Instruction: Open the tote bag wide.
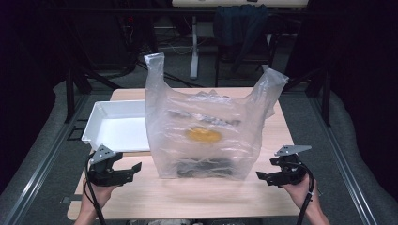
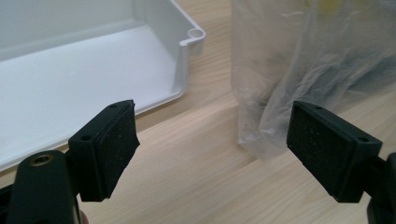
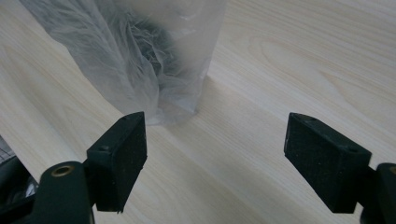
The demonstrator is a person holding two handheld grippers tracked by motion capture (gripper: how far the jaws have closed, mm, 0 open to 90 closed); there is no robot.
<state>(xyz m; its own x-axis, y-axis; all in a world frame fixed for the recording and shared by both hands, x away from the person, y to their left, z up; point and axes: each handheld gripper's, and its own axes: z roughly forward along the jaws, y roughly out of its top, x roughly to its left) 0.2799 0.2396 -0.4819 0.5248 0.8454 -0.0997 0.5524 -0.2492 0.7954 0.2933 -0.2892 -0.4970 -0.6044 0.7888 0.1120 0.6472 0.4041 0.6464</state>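
1. High view: a clear, crinkled plastic bag stands filled mid-table beside an empty white plastic tray; nothing looks unpacked yet.
2. Left gripper view: the left gripper gapes wide, holding nothing, near the bag.
3. Right gripper view: the right gripper is likewise wide and empty.

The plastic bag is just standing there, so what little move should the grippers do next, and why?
Probably bring both inward to the plastic bag. The left gripper and right gripper sit open on either side of it, holding nothing, and the bag stands upright between them with something yellow inside, beside the white tray.
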